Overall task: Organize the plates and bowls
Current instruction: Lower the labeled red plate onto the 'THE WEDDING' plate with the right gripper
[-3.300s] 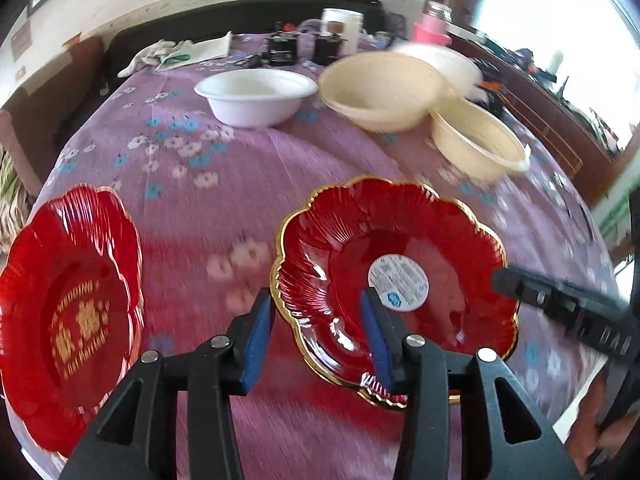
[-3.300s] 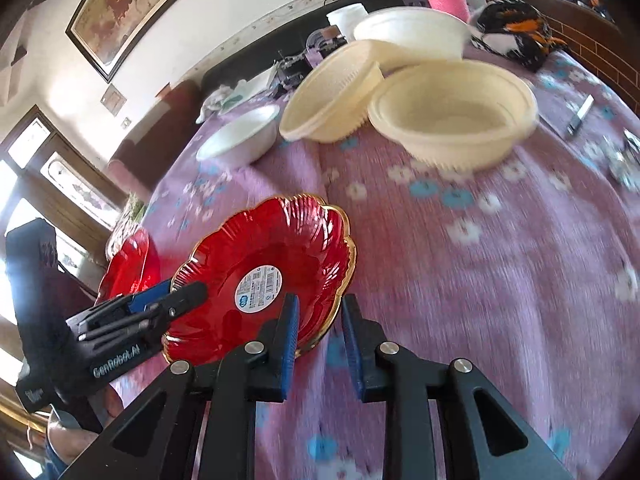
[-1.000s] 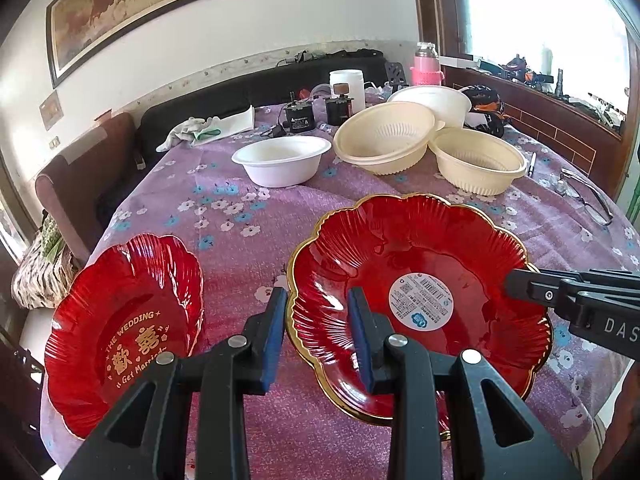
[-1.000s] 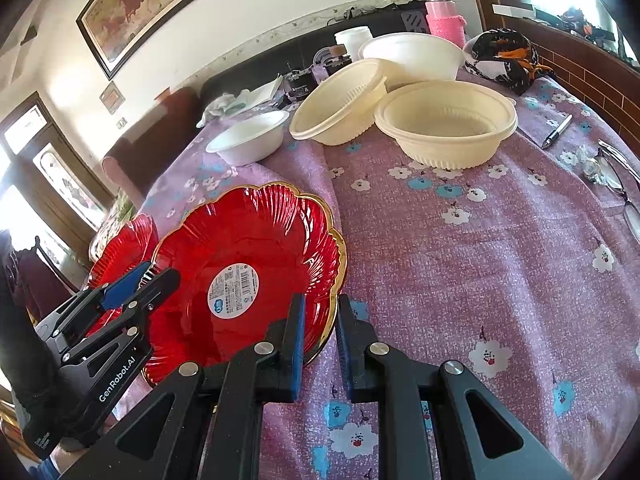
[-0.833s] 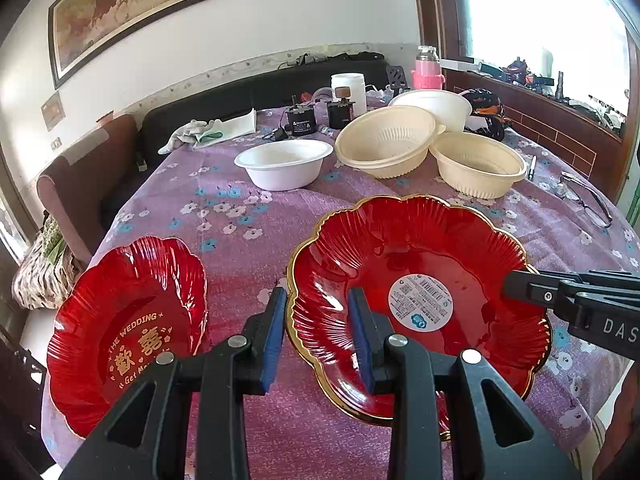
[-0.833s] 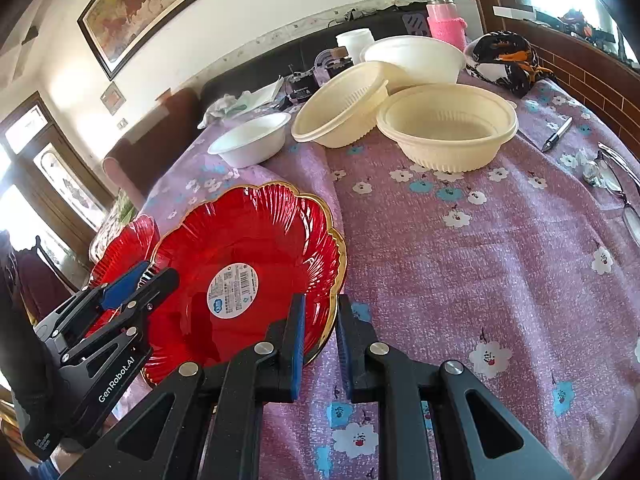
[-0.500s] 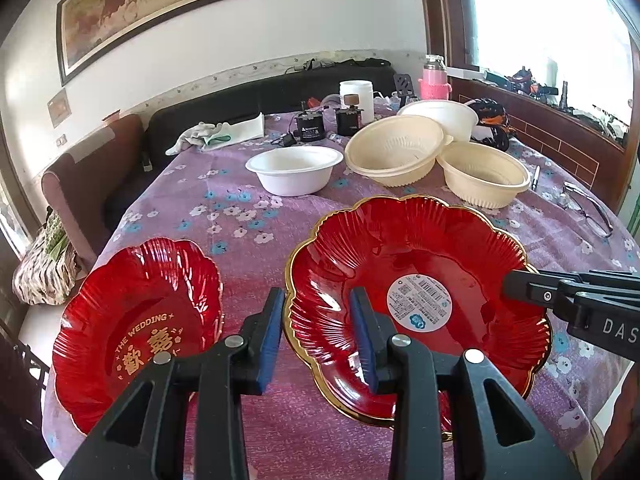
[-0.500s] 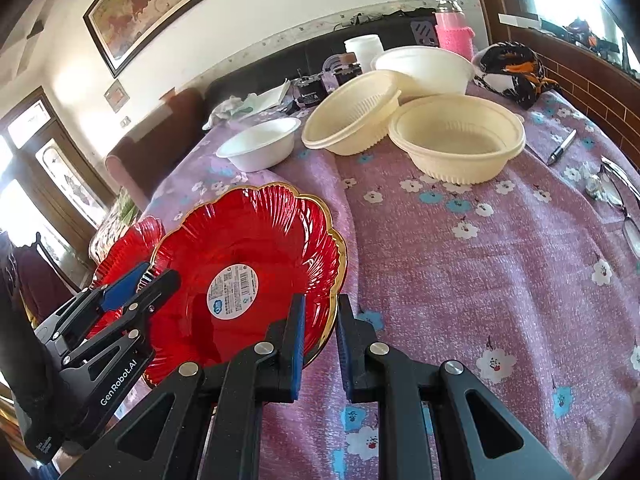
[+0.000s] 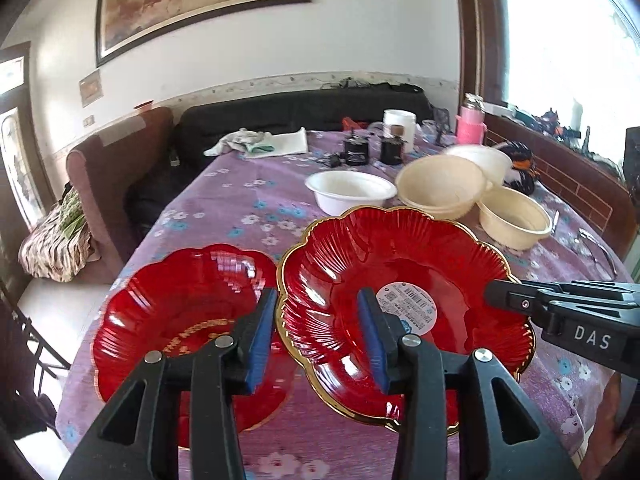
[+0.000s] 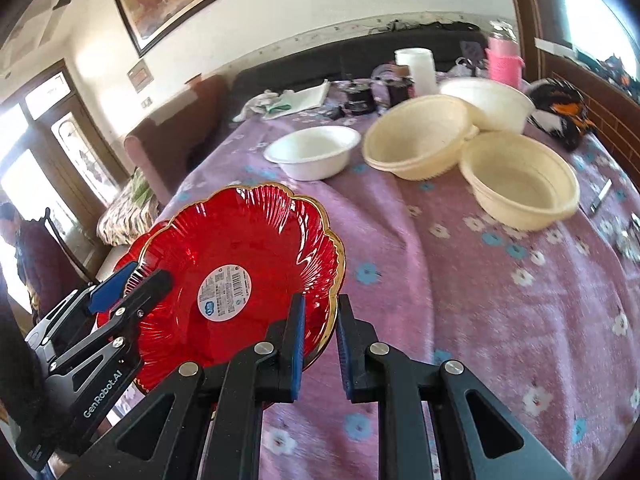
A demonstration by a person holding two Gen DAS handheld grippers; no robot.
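Fingers, right gripper point(image 10: 320, 344): blue pads clamped on the gold rim of the large plate point(image 10: 240, 264), rim passing between them, plate tilted and clear of the cloth; left gripper point(image 9: 316, 344): jaws opening, the same plate's near-left rim between the pads, one pad outside the rim and one inside the bowl of the plate (contact with the pads cannot be told).

Large plate: red, glossy, translucent; scalloped, ribbed like a flower; thin gold edge; round white barcode sticker at centre.

Small plate point(image 9: 180, 312): same red fluted form, gold lettering inside; lies just left of the large plate, whose rim overlaps its edge.

Bowls, well beyond the plates: white bowl point(image 9: 350, 192), smooth; cream bowl point(image 9: 442, 190), tilted, leaning on another white one; second cream bowl point(image 9: 516, 222), ribbed wall, upright.

Table point(image 10: 480, 280): purple cloth with white and blue flowers.

Left view alone shows the small plate whole; right view shows only a sliver of it behind the large plate, and also a person point(image 10: 24, 264) standing at far left.
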